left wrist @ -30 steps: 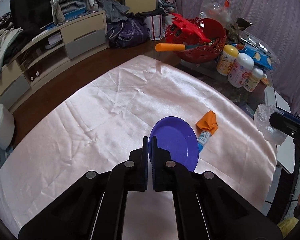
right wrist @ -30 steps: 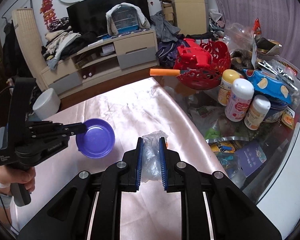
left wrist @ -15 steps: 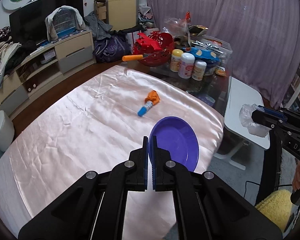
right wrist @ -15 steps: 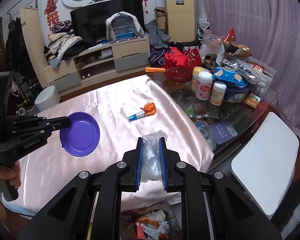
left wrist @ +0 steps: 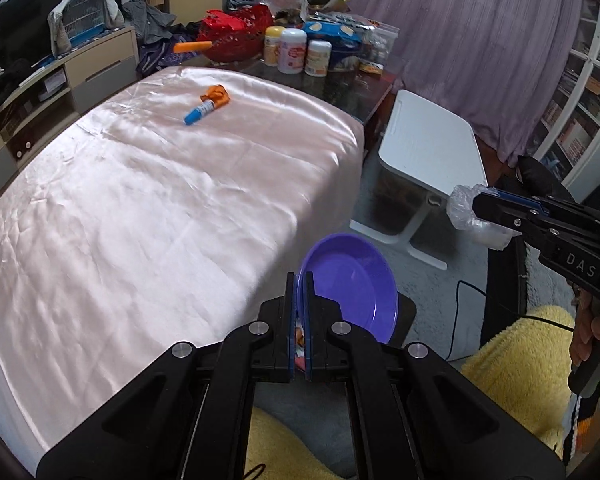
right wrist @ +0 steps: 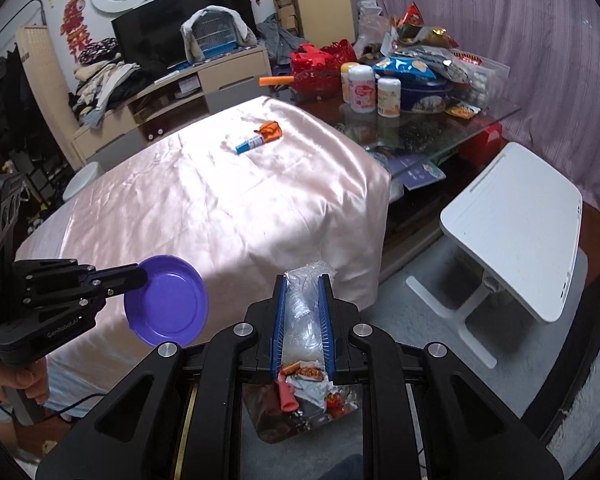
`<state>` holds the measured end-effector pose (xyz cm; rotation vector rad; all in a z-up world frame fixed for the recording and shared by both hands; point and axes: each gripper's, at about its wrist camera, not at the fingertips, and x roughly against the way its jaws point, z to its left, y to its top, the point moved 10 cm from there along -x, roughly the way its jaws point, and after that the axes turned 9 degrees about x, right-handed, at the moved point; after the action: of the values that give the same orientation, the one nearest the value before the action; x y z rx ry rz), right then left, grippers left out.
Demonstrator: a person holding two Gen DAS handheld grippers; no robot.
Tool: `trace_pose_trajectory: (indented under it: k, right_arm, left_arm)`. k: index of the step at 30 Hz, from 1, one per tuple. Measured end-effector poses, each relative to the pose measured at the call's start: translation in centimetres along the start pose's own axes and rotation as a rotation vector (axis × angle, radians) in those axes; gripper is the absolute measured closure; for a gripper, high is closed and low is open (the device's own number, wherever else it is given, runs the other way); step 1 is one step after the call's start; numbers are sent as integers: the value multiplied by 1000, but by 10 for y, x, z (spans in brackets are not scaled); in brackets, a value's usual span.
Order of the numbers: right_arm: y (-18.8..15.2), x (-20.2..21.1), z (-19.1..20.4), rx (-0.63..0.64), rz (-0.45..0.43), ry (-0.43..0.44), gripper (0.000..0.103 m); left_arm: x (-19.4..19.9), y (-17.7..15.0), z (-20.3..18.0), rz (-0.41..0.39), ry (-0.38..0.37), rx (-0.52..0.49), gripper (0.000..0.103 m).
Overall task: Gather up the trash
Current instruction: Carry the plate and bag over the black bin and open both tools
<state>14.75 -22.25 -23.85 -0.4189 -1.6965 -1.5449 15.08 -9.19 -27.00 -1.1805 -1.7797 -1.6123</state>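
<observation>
Right wrist view alone shows a bin (right wrist: 300,396) of wrappers on the floor below the right gripper (right wrist: 303,320), jaws clenched on a clear plastic bag (right wrist: 305,308). Left gripper (left wrist: 299,316), angled downward past the table (left wrist: 140,208) edge, pinches a purple plate (left wrist: 352,280) by its rim. An orange scrap (left wrist: 217,95) and blue tube (left wrist: 198,113) lie on the cloth. A white side table (left wrist: 428,148) stands near.

Setting was a lived-in home living room: television (right wrist: 180,20) behind covered table (right wrist: 204,208), birdcage (right wrist: 214,36) and clothes beside it.
</observation>
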Motion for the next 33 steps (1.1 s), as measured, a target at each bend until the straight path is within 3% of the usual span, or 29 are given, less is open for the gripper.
trace_pose_trajectory:
  k: [7, 14, 27, 33]
  right_arm:
    - [-53, -22, -6, -76, 69, 18, 86]
    - [-80, -56, -7, -128, 144, 48, 86]
    - [-79, -84, -10, -144, 203, 77, 83]
    - [-76, -90, -12, -149, 215, 83, 82]
  left_arm:
    - [-43, -51, -21, 97, -20, -29, 102]
    - [-85, -77, -22, 194, -13, -25, 102]
    - [-113, -70, -17, 247, -2, -15, 101]
    - [-116, -64, -13, 253, -3, -7, 93]
